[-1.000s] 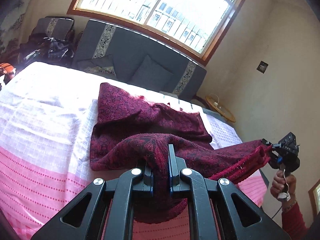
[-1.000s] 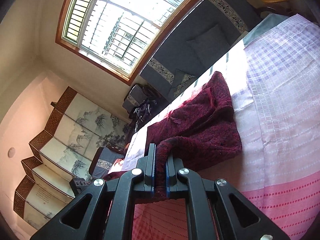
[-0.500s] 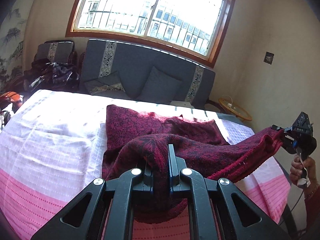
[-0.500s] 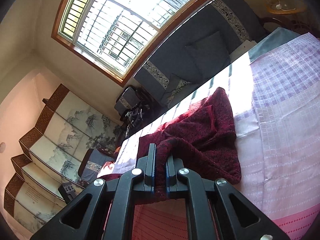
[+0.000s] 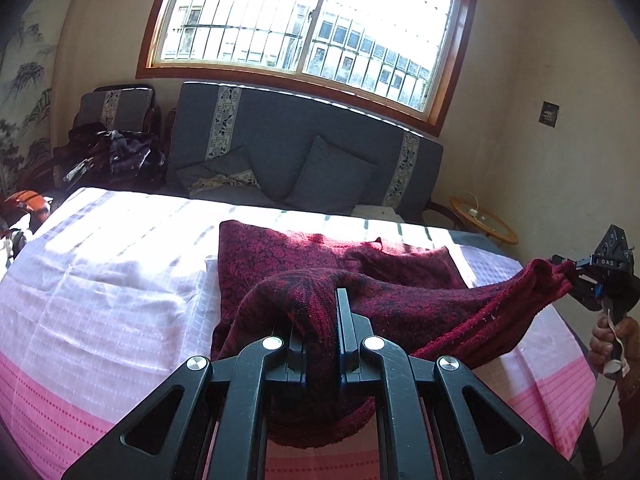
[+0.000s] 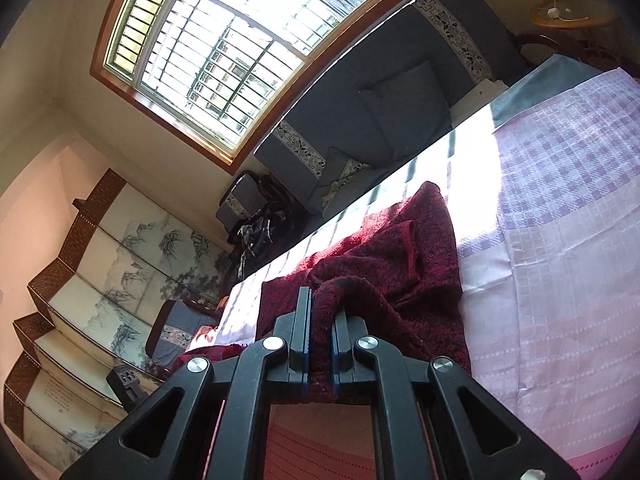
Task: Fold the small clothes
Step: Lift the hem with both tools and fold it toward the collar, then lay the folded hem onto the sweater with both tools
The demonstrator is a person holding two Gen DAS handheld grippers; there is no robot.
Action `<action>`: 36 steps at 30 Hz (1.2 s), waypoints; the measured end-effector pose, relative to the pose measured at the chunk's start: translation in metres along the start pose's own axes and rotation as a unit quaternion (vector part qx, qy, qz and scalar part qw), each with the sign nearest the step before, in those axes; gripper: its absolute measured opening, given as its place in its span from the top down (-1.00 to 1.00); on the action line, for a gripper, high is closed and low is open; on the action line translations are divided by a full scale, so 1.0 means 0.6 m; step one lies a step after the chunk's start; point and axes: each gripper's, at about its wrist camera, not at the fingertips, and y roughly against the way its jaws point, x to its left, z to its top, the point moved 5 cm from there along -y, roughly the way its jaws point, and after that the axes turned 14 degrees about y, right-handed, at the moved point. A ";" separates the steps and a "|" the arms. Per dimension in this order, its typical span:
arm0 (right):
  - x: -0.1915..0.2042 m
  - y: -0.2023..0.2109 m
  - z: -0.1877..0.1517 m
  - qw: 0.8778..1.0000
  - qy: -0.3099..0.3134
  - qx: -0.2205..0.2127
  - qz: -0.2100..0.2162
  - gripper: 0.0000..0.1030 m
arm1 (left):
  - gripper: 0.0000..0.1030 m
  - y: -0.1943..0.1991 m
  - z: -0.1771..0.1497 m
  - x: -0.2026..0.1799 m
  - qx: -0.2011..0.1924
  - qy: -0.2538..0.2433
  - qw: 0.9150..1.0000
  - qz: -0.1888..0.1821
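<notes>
A dark red knitted garment (image 5: 304, 256) lies on the bed, its far part flat and its near edge lifted. My left gripper (image 5: 319, 320) is shut on a bunched fold of that near edge. My right gripper (image 6: 320, 320) is shut on the other end of the same edge; it also shows at the right of the left wrist view (image 5: 576, 270), held in a hand. The hem hangs stretched between the two grippers above the sheet. The garment also shows in the right wrist view (image 6: 400, 264).
The bed (image 5: 100, 280) has a white, lilac and pink checked sheet. A grey sofa (image 5: 280, 148) with cushions stands behind it under a barred window. Clothes are piled on a chair (image 5: 108, 152) at the left. A round side table (image 5: 484, 220) stands at the right. A folding screen (image 6: 92, 280) lines the wall.
Both grippers have risen and tilted up with the hem, lifting the near edge of the garment off the sheet. The right gripper has moved higher and further right in the left wrist view.
</notes>
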 end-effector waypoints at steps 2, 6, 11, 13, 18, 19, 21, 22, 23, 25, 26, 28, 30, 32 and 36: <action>-0.004 -0.006 0.002 1.000 0.000 0.002 -0.003 0.86 | 0.80 -0.008 0.001 0.001 0.001 0.000 1.000 0.003; -0.011 -0.017 0.006 1.000 0.000 0.006 -0.007 0.86 | 0.80 -0.023 0.004 0.005 0.001 0.002 1.000 0.009; -0.019 -0.030 0.013 1.000 0.004 0.010 -0.013 0.86 | 0.80 -0.041 0.010 0.015 0.004 0.009 1.000 0.014; -0.021 -0.036 0.015 1.000 0.004 0.011 -0.014 0.86 | 0.80 -0.050 0.013 0.018 0.005 0.010 1.000 0.016; -0.030 -0.050 0.020 1.000 0.001 0.013 -0.017 0.86 | 0.80 -0.070 0.018 0.019 0.005 0.009 1.000 0.023; -0.032 -0.053 0.021 1.000 0.000 0.013 -0.017 0.86 | 0.80 -0.074 0.020 0.020 0.006 0.009 1.000 0.024; -0.035 -0.058 0.023 1.000 0.000 0.015 -0.018 0.86 | 0.80 -0.082 0.023 0.022 0.006 0.011 1.000 0.026; -0.036 -0.061 0.024 1.000 -0.001 0.015 -0.018 0.86 | 0.80 -0.085 0.024 0.023 0.007 0.012 1.000 0.027; -0.037 -0.063 0.025 1.000 -0.001 0.015 -0.018 0.86 | 0.80 -0.088 0.025 0.024 0.007 0.013 1.000 0.028; -0.040 -0.067 0.028 1.000 -0.002 0.017 -0.019 0.86 | 0.80 -0.094 0.027 0.026 0.008 0.015 0.999 0.030; -0.040 -0.069 0.029 1.000 -0.002 0.018 -0.020 0.86 | 0.80 -0.096 0.027 0.026 0.009 0.015 0.999 0.031; -0.042 -0.073 0.030 1.000 -0.002 0.019 -0.020 0.86 | 0.80 -0.099 0.027 0.026 0.009 0.015 0.999 0.033; -0.044 -0.075 0.031 1.000 -0.002 0.020 -0.021 0.86 | 0.80 -0.102 0.027 0.026 0.010 0.014 0.999 0.035; -0.047 -0.078 0.031 1.000 -0.003 0.020 -0.021 0.86 | 0.80 -0.105 0.027 0.026 0.011 0.013 0.999 0.036; -0.054 -0.083 0.031 0.999 -0.008 0.022 -0.022 0.86 | 0.80 -0.106 0.027 0.025 0.011 0.013 0.999 0.037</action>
